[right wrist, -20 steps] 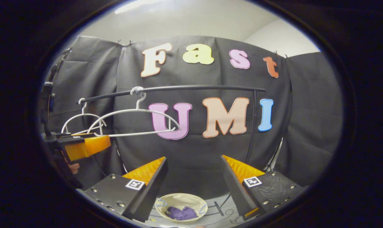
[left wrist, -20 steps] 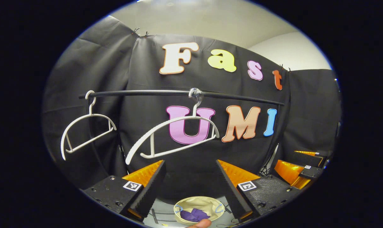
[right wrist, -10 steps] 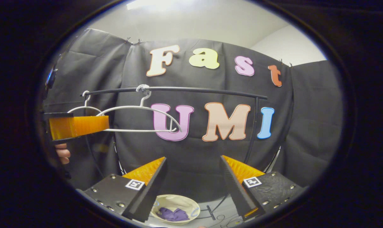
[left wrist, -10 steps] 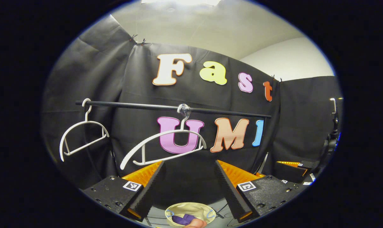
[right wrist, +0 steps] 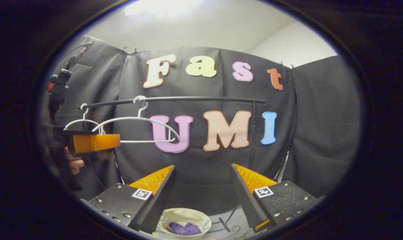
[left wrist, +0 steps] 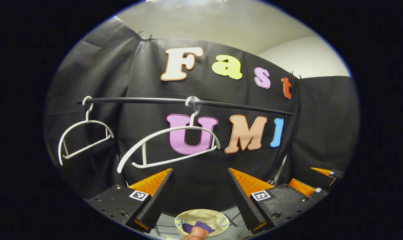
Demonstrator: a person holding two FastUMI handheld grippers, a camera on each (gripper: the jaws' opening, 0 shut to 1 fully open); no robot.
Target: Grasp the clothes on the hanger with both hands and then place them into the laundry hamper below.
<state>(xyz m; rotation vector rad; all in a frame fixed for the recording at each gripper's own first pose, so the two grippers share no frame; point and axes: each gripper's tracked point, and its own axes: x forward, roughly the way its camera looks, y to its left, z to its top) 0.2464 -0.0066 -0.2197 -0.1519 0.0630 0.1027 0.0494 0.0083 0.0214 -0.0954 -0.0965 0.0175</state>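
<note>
A purple garment (left wrist: 203,226) lies inside the cream laundry hamper (left wrist: 201,215) on the floor below the rail. In the right gripper view the same garment (right wrist: 184,229) sits in the hamper (right wrist: 183,215). Two white hangers (left wrist: 168,146) (left wrist: 84,135) hang bare on the black rail (left wrist: 241,107). My left gripper (left wrist: 199,173) is open, up at hanger height, with nothing between its fingers. My right gripper (right wrist: 203,168) is open too and holds nothing. The left gripper (right wrist: 94,142) also shows in the right gripper view, by the hangers (right wrist: 138,128), held by a hand (right wrist: 75,164).
The rail's upright post (right wrist: 253,133) stands right of centre against the black cloth wall. Thin cables (right wrist: 234,228) lie on the floor beside the hamper. A fingertip (left wrist: 194,234) shows at the bottom edge. The right gripper (left wrist: 316,181) shows low on the right.
Both views have drifted a little. In the right gripper view the left gripper has sunk slightly. Both grippers stay open, and the garment stays in the hamper.
</note>
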